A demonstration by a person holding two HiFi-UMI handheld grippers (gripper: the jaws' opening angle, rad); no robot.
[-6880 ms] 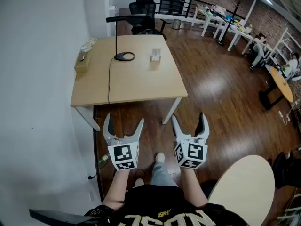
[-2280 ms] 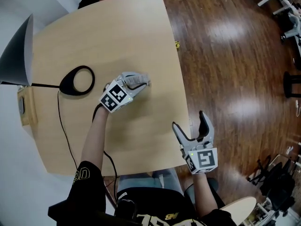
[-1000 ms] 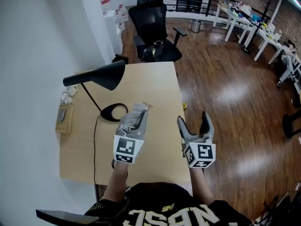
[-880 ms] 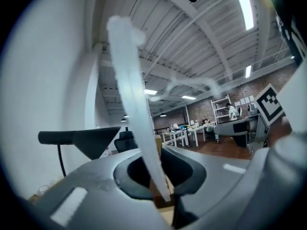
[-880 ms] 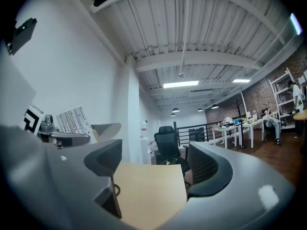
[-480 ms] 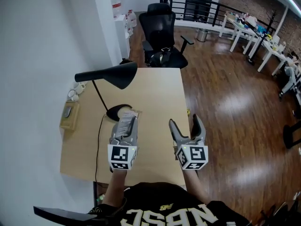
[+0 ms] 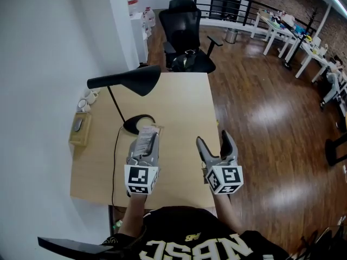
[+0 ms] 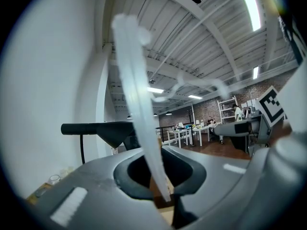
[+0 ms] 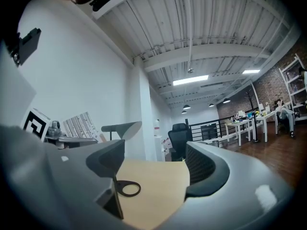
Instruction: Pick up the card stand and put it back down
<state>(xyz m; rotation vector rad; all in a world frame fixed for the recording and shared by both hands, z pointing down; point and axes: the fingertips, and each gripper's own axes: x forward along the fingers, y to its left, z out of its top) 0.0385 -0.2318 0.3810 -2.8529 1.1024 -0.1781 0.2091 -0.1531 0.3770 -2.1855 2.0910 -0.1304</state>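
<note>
The card stand is a clear plastic holder with a striped card in it. My left gripper is shut on it and holds it in the air over the near part of the wooden table. In the left gripper view the card stand rises edge-on from the closed jaws of the left gripper, tilted up toward the ceiling. To the right, my right gripper hangs open and empty near the table's right edge. Between the open jaws of the right gripper only the table shows.
A black desk lamp leans over the table's left half, its ring base just beyond the held stand. A small wooden box sits at the left edge by the white wall. A black office chair stands behind the table.
The left gripper has lifted the card stand off the table and drawn it back toward my body. Over the last half second both grippers have barely moved.
</note>
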